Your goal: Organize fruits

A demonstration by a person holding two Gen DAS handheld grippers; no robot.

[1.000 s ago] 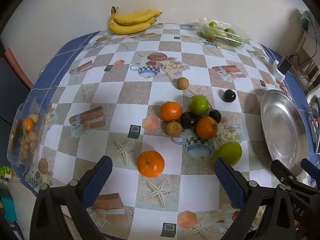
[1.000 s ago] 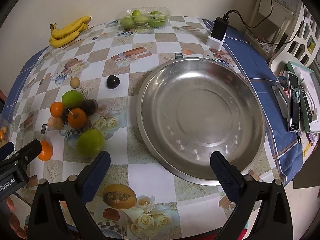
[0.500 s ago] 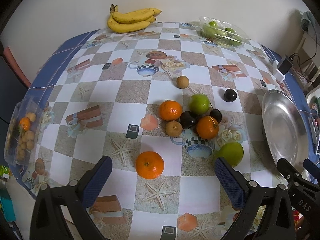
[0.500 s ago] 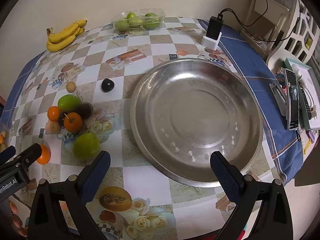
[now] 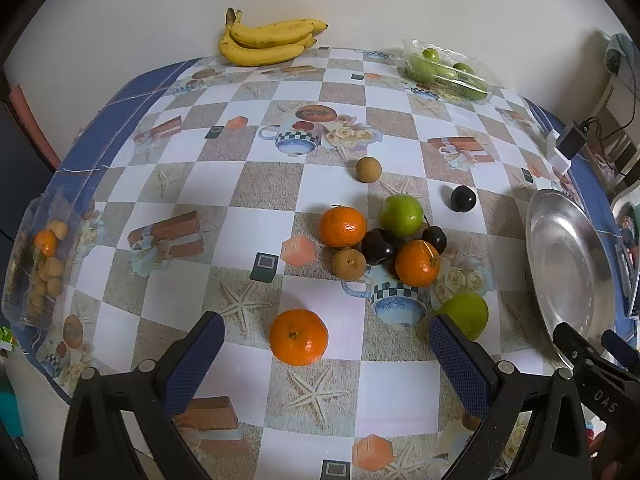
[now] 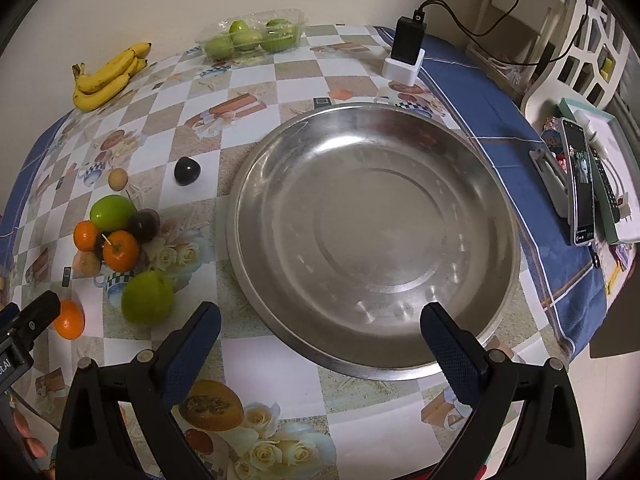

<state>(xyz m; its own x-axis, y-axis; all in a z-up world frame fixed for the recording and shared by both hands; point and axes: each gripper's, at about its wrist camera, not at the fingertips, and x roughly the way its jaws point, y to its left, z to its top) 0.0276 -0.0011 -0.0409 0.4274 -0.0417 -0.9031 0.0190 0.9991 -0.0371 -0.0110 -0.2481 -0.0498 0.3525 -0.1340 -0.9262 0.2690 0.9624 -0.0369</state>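
Note:
Loose fruit lies on the checked tablecloth: a lone orange (image 5: 299, 336) nearest me, a pile with two oranges (image 5: 342, 226), a green apple (image 5: 401, 215), dark plums (image 5: 377, 246) and a brown longan (image 5: 349, 264), plus another green apple (image 5: 464, 315). My left gripper (image 5: 326, 364) is open, its fingers either side of the lone orange and just short of it. The big steel dish (image 6: 372, 236) is empty. My right gripper (image 6: 320, 344) hangs open over the dish's near rim. The same pile (image 6: 116, 236) sits left of the dish.
Bananas (image 5: 268, 42) and a clear box of green fruit (image 5: 444, 70) lie at the far edge. A bag of small fruit (image 5: 40, 256) is at the left edge. A single plum (image 5: 463, 199) and longan (image 5: 368, 169) lie apart. A charger (image 6: 406, 50) and phone (image 6: 580, 180) are on the right.
Both grippers have drifted slightly; the lone orange now sits a little closer between the left fingers. Both stay open and no fruit has moved.

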